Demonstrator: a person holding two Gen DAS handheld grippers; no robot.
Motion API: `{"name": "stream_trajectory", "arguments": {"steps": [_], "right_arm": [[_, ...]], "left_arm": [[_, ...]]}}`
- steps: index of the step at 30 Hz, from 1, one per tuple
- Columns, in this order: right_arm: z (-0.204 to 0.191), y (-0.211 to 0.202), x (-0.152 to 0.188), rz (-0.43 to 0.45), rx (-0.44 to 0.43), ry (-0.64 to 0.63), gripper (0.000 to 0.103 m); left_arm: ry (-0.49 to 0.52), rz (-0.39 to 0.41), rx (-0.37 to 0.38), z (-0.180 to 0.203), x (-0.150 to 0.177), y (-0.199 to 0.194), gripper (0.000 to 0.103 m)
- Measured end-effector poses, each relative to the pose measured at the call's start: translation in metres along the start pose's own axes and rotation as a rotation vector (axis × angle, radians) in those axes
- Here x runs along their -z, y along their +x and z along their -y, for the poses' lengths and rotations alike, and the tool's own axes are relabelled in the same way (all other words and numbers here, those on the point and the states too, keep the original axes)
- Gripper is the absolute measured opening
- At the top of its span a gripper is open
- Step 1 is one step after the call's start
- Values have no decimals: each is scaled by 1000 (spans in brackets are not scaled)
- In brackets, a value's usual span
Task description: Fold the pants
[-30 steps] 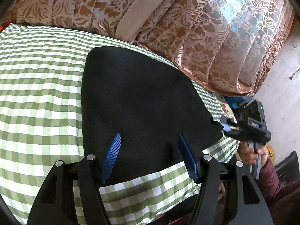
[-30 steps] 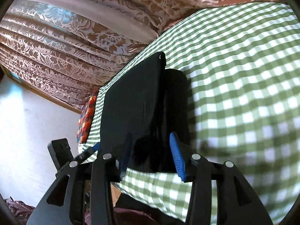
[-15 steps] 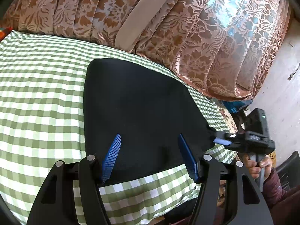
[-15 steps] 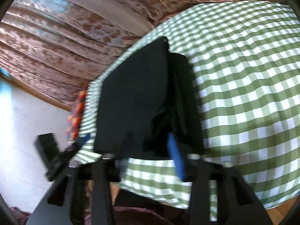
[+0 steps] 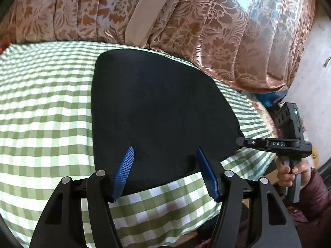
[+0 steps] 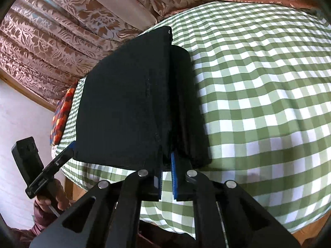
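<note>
Right claw (image 6: pixel 166 172) just closed, pinching the pants (image 6: pixel 124 107) at the near corner; pad tips hidden in cloth. Left claw (image 5: pixel 164 155) spread over the pants, contact unclear. Checked tabletop (image 5: pixel 41 103).

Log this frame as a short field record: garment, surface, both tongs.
garment: black pants, folded, flat near the table edge
surface: green checked cloth
backdrop: floral curtain
left tongs: open, over the near pants edge, pads not pressing
right tongs: jaws have just been closing, now shut on the near pants edge
</note>
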State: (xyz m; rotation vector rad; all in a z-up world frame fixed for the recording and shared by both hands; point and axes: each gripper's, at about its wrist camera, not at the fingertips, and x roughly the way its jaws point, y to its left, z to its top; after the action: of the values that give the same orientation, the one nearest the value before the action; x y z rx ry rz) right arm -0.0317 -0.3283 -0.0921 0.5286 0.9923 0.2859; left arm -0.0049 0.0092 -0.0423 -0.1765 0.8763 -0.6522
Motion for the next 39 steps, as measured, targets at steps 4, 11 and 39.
{"name": "stream_trajectory", "arguments": {"steps": [4, 11, 39], "right_arm": [[-6, -9, -1, -6, -14, -38, 8], [-18, -42, -24, 75, -15, -59, 46], [-3, 93, -135, 75, 156, -7, 17]], "left_arm": [[23, 16, -92, 8, -6, -4, 62], [73, 84, -198, 10, -20, -17, 63], [98, 30, -284, 5, -7, 18, 71]]}}
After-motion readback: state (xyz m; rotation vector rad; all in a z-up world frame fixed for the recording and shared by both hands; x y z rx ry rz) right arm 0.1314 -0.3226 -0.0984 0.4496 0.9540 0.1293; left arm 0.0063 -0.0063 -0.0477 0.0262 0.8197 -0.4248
